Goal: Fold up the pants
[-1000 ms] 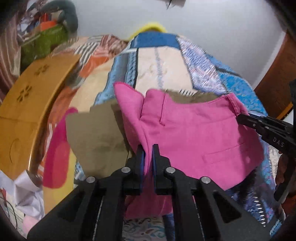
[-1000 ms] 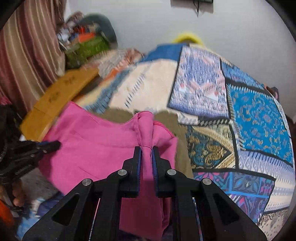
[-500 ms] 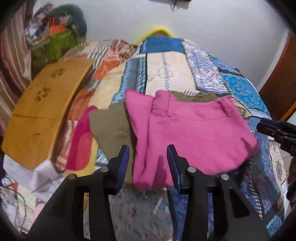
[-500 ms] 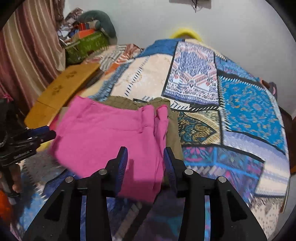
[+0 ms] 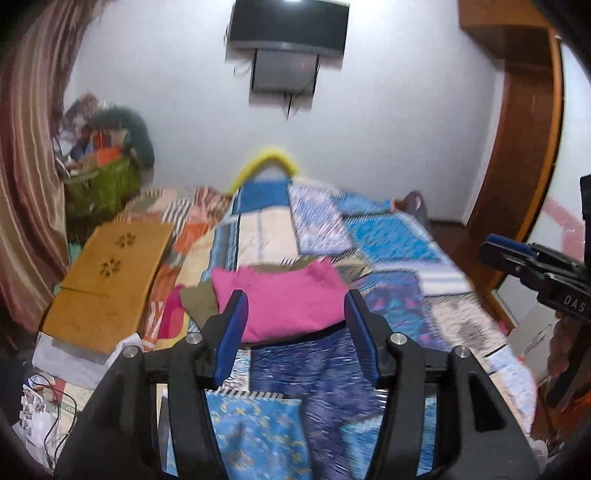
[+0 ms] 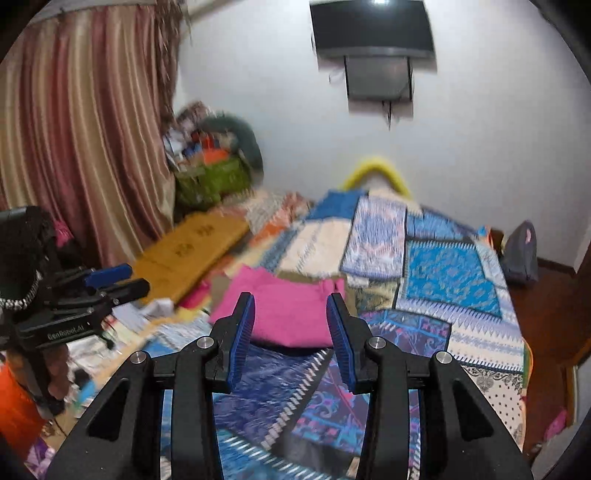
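Observation:
The pink pants (image 5: 284, 301) lie folded in a flat bundle on the patchwork bedspread (image 5: 391, 240), partly on top of an olive-brown garment (image 5: 197, 301). They also show in the right wrist view (image 6: 286, 306). My left gripper (image 5: 295, 332) is open and empty, held back from the pants above the bed's near end. My right gripper (image 6: 291, 332) is open and empty too, also short of the pants. Each gripper shows at the edge of the other's view: the right gripper (image 5: 517, 254) and the left gripper (image 6: 110, 282).
A wooden board (image 5: 110, 273) lies along the bed's left side, with papers and cables (image 5: 48, 402) below it. A green basket of clutter (image 5: 101, 184) stands by the striped curtain (image 6: 74, 147). A TV (image 5: 290, 26) hangs on the far wall. A wooden wardrobe (image 5: 517, 147) is at the right.
Both grippers let go of the pink pants, opened wide and pulled back and up from the bed. The pants dropped into a folded bundle on the bedspread.

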The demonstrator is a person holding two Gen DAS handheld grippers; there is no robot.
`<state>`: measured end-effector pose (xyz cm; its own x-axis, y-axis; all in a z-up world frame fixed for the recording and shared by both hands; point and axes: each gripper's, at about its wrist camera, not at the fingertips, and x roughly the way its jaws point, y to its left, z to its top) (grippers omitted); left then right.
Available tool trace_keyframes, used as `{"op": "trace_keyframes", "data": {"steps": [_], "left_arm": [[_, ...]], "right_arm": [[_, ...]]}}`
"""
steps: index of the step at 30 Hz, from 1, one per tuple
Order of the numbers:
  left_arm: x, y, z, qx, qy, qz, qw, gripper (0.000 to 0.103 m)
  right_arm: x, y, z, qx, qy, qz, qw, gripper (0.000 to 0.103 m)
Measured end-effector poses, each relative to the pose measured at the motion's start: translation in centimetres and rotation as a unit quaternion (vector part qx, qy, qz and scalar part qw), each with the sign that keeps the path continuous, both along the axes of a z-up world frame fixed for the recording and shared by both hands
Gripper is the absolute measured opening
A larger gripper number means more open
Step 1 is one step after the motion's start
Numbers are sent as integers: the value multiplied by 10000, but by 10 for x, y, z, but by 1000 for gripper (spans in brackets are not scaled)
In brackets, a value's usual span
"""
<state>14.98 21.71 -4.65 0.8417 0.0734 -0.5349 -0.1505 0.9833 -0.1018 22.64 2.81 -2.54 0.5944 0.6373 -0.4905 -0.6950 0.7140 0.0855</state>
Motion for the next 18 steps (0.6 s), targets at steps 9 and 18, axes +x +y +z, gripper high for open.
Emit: {"op": "trace_keyframes", "data": {"steps": [9, 18], "left_arm": [[-114, -61, 58, 469, -1143, 238, 9920, 84], [-167, -85, 68, 536, -1582, 359, 9853, 103]], "right_arm": [[-99, -37, 33, 486, -1166, -121, 9919, 61], [-130, -48, 35, 826, -1577, -363, 9834, 103]]}}
